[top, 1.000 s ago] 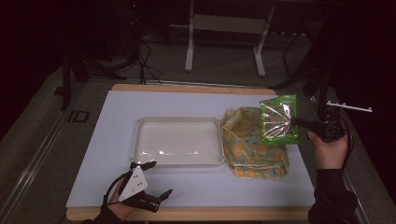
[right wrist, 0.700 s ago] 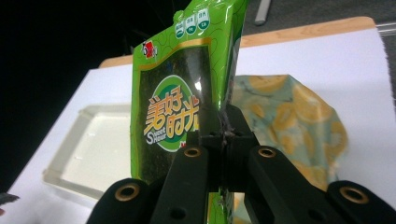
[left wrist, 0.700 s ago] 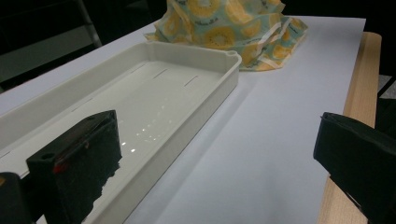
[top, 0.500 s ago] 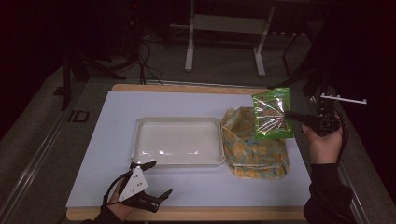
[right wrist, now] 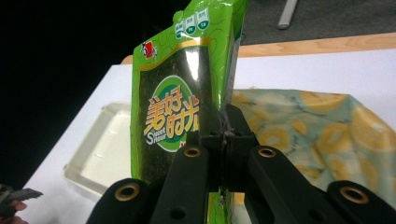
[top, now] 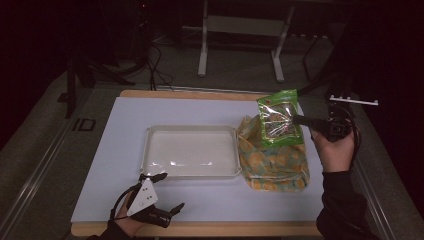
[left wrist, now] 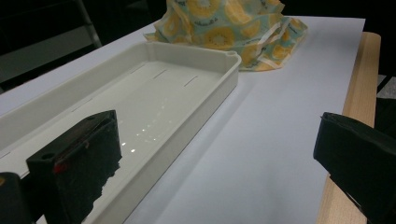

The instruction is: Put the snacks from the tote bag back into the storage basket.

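My right gripper point(right wrist: 224, 126) pinches the green seaweed packet point(right wrist: 187, 93) above the lemon-print bag point(top: 272, 160); left gripper point(left wrist: 219, 163) gapes empty beside the tray point(left wrist: 205, 88).

High view: fixed overhead, facing forward and down across the tabletop point(top: 125, 165). Left tool view: low, close, skimming the white tray point(left wrist: 196, 84) toward the patterned bag point(left wrist: 233, 28). Right tool view: close, shares tray and bag.

One white tray point(top: 192, 151) sits mid-surface. Just right of the tray lies one yellow-patterned cloth bag point(top: 272, 162), with one green snack packet point(top: 279, 118) above that. Two hand-held grippers: one point(top: 300, 120) right of the tray, one point(top: 167, 192) near its front edge.
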